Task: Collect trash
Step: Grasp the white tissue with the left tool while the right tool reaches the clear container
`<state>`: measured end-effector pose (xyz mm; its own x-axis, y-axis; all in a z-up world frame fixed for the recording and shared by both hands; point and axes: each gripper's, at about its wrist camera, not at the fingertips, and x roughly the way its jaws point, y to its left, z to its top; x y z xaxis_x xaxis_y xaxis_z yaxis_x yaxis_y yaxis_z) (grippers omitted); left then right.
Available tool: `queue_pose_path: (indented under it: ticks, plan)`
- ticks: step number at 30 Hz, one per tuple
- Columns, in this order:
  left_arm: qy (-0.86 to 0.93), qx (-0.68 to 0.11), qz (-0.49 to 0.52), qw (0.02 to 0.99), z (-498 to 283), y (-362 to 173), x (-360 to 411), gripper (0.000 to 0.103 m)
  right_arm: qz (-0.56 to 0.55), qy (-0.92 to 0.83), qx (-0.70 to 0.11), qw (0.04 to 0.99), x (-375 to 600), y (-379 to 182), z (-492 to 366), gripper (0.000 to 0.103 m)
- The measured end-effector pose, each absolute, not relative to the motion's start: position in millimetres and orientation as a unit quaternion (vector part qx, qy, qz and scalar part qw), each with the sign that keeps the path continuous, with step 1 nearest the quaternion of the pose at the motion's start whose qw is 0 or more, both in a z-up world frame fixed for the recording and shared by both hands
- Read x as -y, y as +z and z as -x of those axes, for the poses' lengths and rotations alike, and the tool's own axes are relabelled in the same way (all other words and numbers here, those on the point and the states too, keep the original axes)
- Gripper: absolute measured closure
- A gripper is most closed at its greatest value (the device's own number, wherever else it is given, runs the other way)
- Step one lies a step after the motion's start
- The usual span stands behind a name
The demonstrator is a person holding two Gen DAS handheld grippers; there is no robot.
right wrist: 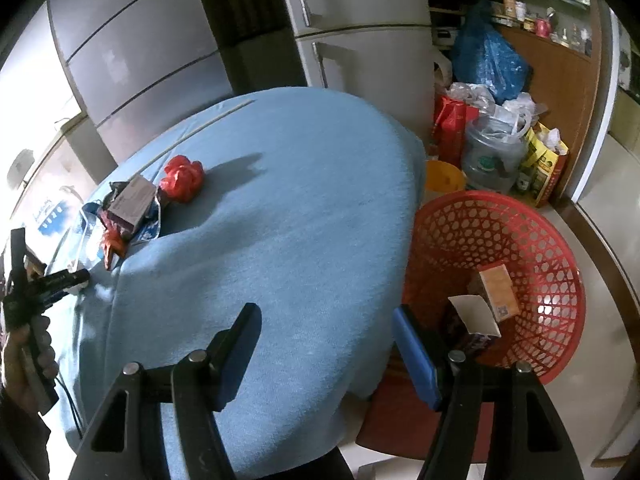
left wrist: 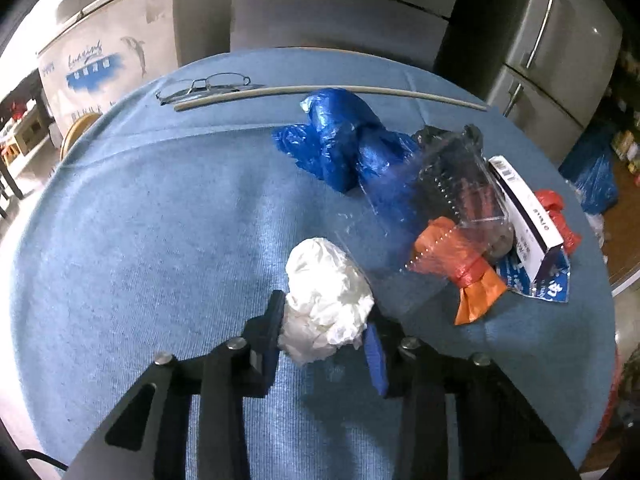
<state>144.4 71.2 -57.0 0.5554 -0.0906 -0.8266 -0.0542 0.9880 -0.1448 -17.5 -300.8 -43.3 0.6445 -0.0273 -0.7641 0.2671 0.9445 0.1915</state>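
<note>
Left gripper [left wrist: 326, 316] clamps white wad [left wrist: 326, 300] mid-table, blue cloth [left wrist: 160, 220] leftward.

Half buried under the clear plastic wrapper [left wrist: 460, 184]: a black bag [left wrist: 434, 136], shape unreadable. Tucked behind the white box [left wrist: 528, 216], most of the red bag [left wrist: 556, 216]. Too small to read: print on the carton [right wrist: 496, 292] in the red basket [right wrist: 560, 248].
</note>
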Motion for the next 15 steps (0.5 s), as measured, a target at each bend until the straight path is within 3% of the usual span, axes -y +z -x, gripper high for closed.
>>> queue_pose_path:
  ticks: [15]
  plan:
    - [0.009, -0.451, 0.096, 0.888, -84, -46, -100, 0.07, -0.141, 0.086, -0.431, 0.887, 189, -25, -45, 0.031]
